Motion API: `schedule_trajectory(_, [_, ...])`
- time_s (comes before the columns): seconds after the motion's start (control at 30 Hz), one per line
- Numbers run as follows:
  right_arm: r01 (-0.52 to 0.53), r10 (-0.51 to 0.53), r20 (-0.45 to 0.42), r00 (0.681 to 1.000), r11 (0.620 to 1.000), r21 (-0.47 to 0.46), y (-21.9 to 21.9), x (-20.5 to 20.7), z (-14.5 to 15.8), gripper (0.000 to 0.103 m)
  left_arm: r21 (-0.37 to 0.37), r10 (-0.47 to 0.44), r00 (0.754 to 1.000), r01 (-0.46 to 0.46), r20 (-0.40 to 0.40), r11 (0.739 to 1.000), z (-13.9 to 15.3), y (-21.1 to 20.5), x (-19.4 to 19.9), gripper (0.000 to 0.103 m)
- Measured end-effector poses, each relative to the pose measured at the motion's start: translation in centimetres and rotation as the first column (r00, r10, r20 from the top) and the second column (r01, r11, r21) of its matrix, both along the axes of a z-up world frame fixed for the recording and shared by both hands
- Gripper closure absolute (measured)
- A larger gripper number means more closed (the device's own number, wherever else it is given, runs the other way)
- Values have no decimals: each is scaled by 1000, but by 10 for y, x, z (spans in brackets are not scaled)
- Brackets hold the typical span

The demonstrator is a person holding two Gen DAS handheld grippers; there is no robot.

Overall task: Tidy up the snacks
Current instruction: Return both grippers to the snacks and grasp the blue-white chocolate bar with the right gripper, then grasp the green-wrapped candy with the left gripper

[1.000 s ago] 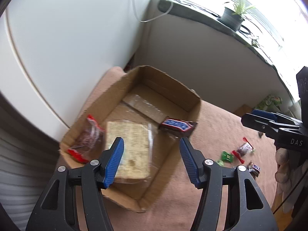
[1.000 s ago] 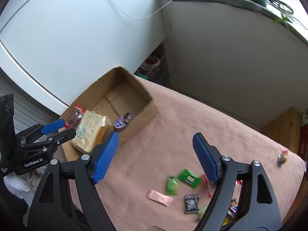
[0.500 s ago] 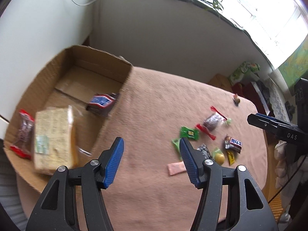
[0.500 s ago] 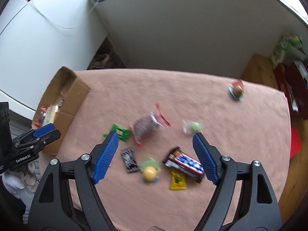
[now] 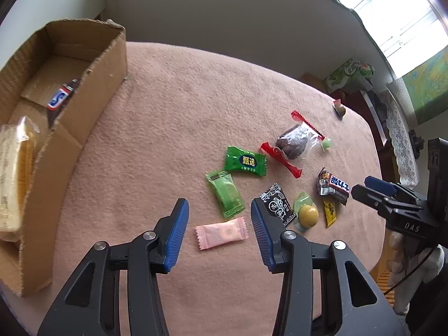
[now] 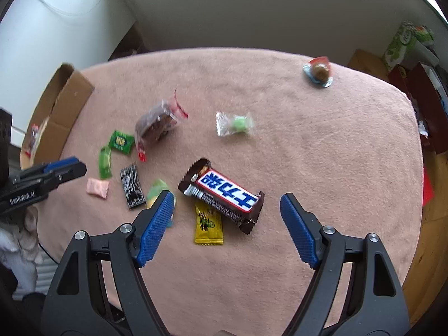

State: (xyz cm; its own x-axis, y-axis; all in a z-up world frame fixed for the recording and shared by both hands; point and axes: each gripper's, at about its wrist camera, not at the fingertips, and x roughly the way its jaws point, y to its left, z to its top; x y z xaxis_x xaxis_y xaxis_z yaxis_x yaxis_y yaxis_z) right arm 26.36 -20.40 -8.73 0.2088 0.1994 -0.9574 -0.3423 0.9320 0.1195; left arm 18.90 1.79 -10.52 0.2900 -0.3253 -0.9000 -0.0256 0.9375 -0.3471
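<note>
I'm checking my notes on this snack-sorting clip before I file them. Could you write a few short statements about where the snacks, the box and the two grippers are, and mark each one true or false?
1. The pink candy lies on the cloth between the left gripper fingers. True; the jaws are closing, not yet pressing on it.
2. The right gripper is shut on the chocolate bar. False: its jaws stand wide apart and the bar lies free on the cloth.
3. The cardboard box holds no snacks. False: a wrapped bar and a pale cake pack are inside.
4. A yellow sachet lies partly under the chocolate bar. True.
5. Both green packets lie in the box. False: they lie on the cloth.
</note>
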Motion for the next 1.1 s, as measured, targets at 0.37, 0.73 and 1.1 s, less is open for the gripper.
schedule_trajectory(0.37, [-157, 160, 8, 987, 979, -132, 15, 5, -19, 25, 36, -17, 999, 18, -46, 999, -17, -14, 12, 72])
schedule_trajectory(0.73, [-240, 238, -33, 971, 960, -145, 33, 13, -35, 50, 174, -91, 996, 94, -22, 980, -24, -44, 24, 80])
schedule_trajectory(1.1, [-236, 236, -19, 972, 964, -119, 31, 13, -34, 69, 162, -88, 996, 87, 1, 983, -25, -36, 21, 85])
